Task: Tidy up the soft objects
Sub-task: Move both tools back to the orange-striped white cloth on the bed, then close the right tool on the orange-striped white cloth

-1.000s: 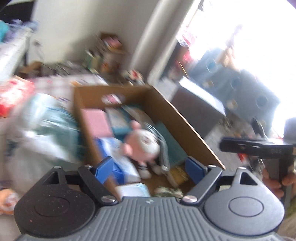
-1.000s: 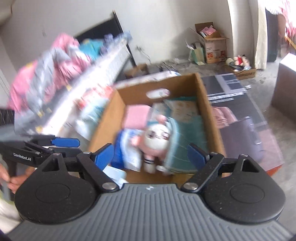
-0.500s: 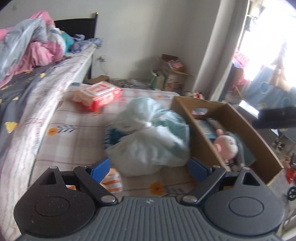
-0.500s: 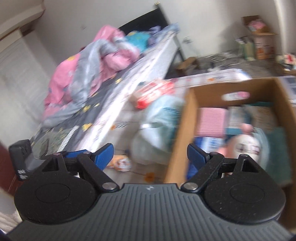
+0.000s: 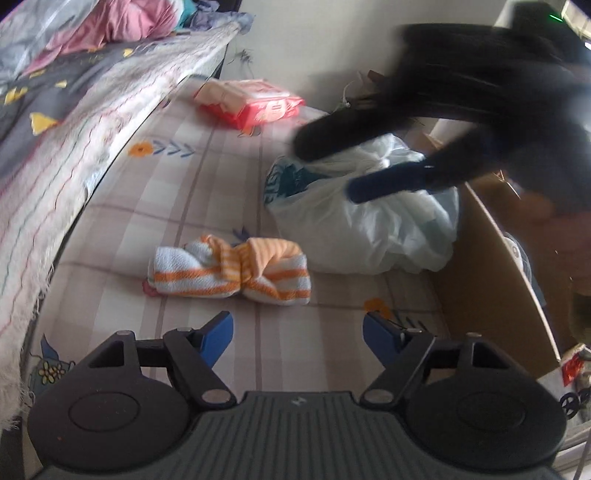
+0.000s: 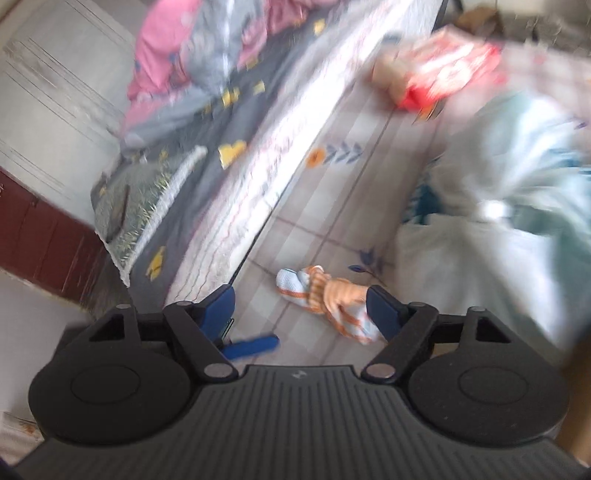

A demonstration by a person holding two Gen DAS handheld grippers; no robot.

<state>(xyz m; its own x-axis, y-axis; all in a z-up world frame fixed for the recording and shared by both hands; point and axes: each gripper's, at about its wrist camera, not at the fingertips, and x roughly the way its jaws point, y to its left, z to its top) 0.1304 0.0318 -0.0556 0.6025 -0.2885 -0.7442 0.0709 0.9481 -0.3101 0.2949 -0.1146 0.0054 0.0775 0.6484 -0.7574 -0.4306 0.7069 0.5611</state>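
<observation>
An orange-and-white striped knotted towel (image 5: 231, 269) lies on the checked mat, just beyond my left gripper (image 5: 297, 332), which is open and empty. The towel also shows in the blurred right wrist view (image 6: 328, 295), between the fingers of my right gripper (image 6: 301, 308), which is open and empty above it. A white and teal plastic bag (image 5: 369, 218) of soft things lies right of the towel, against the cardboard box (image 5: 491, 266). A red wipes pack (image 5: 255, 101) lies further back. The right gripper's blurred body (image 5: 461, 122) hangs over the bag in the left wrist view.
A bed with a grey patterned sheet (image 5: 55, 122) and a pink and grey quilt (image 5: 92, 29) runs along the left. The checked mat (image 5: 177, 206) covers the floor beside it. A white wall (image 5: 314, 40) stands at the back.
Both grippers swung left, away from the box with the plush doll, and down towards the mat. The striped towel now lies close ahead of both. The right gripper has moved in over the bag.
</observation>
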